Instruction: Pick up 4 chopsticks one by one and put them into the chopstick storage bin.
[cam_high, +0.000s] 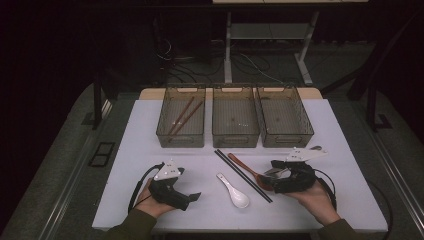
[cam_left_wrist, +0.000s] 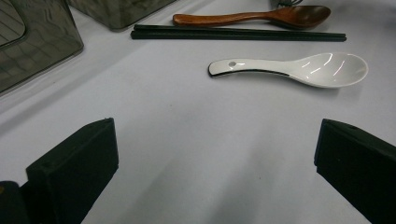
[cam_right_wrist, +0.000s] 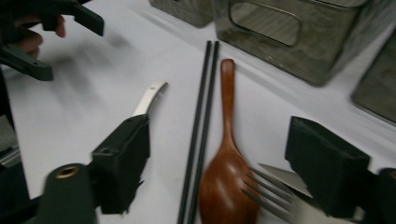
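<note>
A pair of black chopsticks (cam_high: 243, 175) lies slantwise on the white table (cam_high: 125, 200), with a wooden spoon (cam_high: 246, 167) just to its right and a white ceramic spoon (cam_high: 234, 191) to its left. My right gripper (cam_high: 273, 176) points left at the wooden spoon's bowl. In the right gripper view its jaws (cam_right_wrist: 219, 161) stand apart over the wooden spoon's bowl (cam_right_wrist: 229, 186), the black chopsticks (cam_right_wrist: 198, 130) and a metal fork's tines (cam_right_wrist: 268, 186), and no pad presses on any of them. My left gripper (cam_high: 189, 186) rests open at the front left; its jaws (cam_left_wrist: 215, 158) frame bare table short of the white spoon (cam_left_wrist: 299, 70).
Three clear plastic bins stand in a row at the back: the left bin (cam_high: 181, 132) holds brown chopsticks (cam_high: 184, 116), the middle bin (cam_high: 235, 131) and right bin (cam_high: 286, 131) look empty. The table's front edge runs close behind both hands. Dark floor and desk legs lie beyond.
</note>
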